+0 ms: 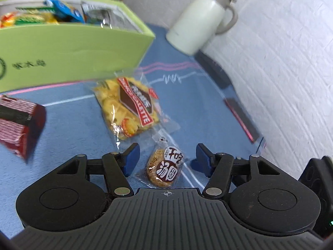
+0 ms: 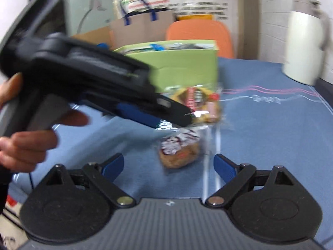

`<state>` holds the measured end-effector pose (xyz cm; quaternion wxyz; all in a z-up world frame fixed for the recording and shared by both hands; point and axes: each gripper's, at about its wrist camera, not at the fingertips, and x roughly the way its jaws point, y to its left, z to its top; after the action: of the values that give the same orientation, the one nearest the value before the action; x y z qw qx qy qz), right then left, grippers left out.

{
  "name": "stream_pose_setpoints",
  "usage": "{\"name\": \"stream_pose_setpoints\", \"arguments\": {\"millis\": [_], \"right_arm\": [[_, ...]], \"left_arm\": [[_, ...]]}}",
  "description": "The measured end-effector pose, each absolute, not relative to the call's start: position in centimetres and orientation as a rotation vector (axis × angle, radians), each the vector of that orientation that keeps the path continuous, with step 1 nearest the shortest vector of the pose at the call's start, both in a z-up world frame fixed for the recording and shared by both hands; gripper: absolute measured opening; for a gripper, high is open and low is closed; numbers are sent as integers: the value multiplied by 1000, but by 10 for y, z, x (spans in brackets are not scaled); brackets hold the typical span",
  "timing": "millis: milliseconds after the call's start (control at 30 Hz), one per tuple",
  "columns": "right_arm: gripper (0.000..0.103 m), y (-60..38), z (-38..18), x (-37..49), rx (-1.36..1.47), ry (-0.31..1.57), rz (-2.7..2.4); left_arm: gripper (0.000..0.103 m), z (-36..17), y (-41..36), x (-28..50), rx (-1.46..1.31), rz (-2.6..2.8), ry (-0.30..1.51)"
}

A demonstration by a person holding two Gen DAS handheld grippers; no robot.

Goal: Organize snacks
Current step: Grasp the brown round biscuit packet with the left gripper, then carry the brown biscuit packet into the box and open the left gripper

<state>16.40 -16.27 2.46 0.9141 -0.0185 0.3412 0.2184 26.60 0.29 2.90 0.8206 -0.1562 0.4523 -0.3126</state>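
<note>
The green box (image 1: 68, 48) on the far left already has snacks inside. Two packs wait on the blue mat (image 1: 68, 125): yellow cookies (image 1: 127, 106) (near the box) and a round cake (image 1: 164, 169). The left gripper (image 1: 166, 159) and right gripper (image 2: 168, 166) are both apart, holding nothing

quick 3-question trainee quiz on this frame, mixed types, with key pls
1. True or false: the left gripper has its pads pressed on the round brown snack packet.
2. Where does the yellow galette packet lie? A) inside the green box B) on the blue mat in front of the box C) under the white jug
3. Fill in: the right gripper is ____ and holds nothing.

Key: 1 false, the packet lies between open jaws, untouched. 2 B. 3 open.
</note>
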Motion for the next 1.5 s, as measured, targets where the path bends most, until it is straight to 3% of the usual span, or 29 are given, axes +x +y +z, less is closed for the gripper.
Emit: {"name": "stream_pose_setpoints", "arguments": {"millis": [233, 667, 700, 733, 767, 800, 1033, 1300, 1500], "right_arm": [[92, -152, 17, 168, -56, 689, 512], [91, -153, 7, 146, -71, 645, 412], [89, -151, 6, 145, -84, 636, 402], [84, -149, 5, 144, -102, 624, 392], [69, -148, 7, 144, -98, 620, 404], [64, -148, 10, 145, -95, 629, 397], [64, -131, 44, 136, -139, 550, 469], [68, -93, 103, 234, -219, 399, 560], [67, -81, 107, 321, -215, 431, 575]], "left_arm": [[32, 18, -10, 256, -291, -654, 1036], [38, 20, -9, 226, -264, -582, 975], [37, 19, -10, 223, -243, -586, 958], [27, 19, -11, 220, -221, -581, 945], [17, 18, -12, 218, -208, -575, 945], [13, 18, -12, 218, -211, -572, 947], [11, 44, 15, 196, -292, -540, 858], [12, 114, 59, 255, -288, -422, 691], [12, 129, 68, 338, -290, -381, 693]]}}
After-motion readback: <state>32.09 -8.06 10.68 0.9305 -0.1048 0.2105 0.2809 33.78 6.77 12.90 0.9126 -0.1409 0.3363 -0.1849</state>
